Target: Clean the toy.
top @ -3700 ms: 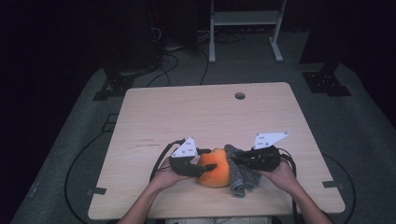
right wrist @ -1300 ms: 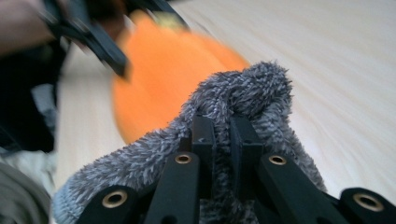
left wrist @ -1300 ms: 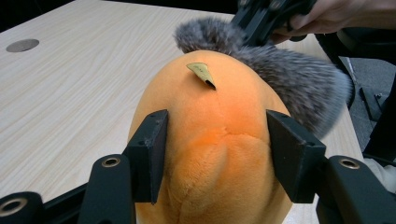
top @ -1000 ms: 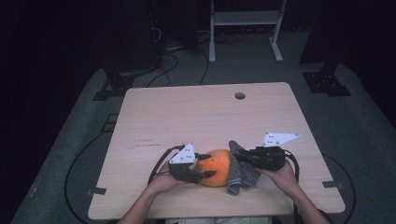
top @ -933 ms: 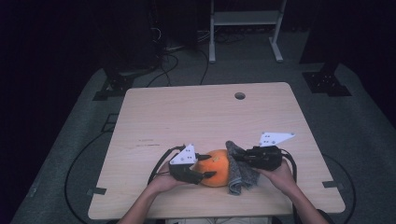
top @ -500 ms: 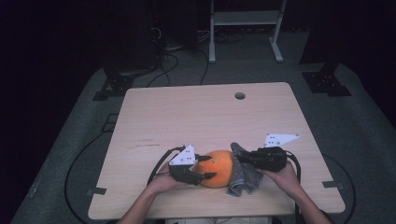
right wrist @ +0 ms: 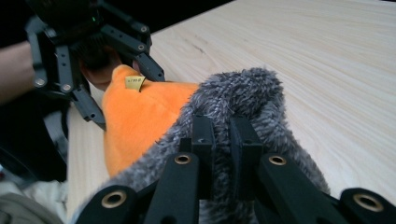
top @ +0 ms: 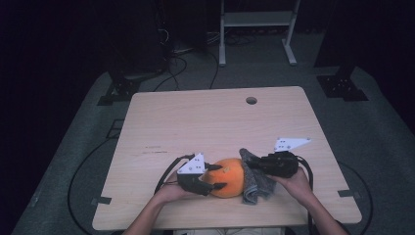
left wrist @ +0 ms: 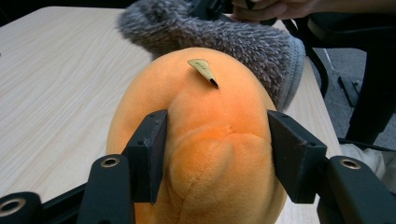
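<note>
At table's near edge, left gripper (top: 215,177) jaws clamping orange plush (top: 229,177), right gripper (top: 250,164) jaws pinching grey cloth (top: 254,183).

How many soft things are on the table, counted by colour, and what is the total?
Orange: 1, the orange plush toy, gripped by the left claw.
Grey: 1, the grey fuzzy cloth, pinched by the right claw.
Total: 2.

No legible text was present; the small yellow tag (right wrist: 135,82) on the orange plush toy (right wrist: 140,119) bore unreadable print.
</note>
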Demonstrator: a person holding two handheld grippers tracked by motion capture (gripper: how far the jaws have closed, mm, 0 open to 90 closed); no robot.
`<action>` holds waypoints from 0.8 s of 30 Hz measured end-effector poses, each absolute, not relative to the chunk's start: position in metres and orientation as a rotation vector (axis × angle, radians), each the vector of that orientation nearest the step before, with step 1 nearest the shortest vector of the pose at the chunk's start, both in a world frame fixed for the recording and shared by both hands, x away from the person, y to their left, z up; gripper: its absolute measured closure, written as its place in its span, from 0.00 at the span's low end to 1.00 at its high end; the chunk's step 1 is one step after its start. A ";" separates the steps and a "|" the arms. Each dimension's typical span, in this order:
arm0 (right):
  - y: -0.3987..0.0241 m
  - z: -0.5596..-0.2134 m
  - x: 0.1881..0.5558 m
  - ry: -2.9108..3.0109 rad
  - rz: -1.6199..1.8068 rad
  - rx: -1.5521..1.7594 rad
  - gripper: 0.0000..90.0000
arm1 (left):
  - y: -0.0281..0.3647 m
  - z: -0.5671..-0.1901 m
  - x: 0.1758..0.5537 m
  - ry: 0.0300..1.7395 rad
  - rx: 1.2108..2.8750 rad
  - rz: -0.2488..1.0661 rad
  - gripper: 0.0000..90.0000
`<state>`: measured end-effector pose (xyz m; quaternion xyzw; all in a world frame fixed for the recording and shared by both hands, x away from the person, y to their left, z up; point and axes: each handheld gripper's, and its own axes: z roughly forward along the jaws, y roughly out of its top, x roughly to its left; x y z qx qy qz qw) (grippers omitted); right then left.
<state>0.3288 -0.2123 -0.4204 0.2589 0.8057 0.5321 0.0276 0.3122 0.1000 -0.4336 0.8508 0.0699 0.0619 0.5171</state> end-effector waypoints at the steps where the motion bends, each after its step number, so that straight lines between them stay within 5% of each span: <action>1: -0.207 -0.420 0.330 2.501 1.609 0.779 0.91 | 0.101 -0.434 0.312 0.170 2.045 0.151 0.46; 24: -0.222 -0.434 0.326 2.543 1.420 0.868 0.91 | 0.104 -0.435 0.312 0.128 2.039 0.107 0.45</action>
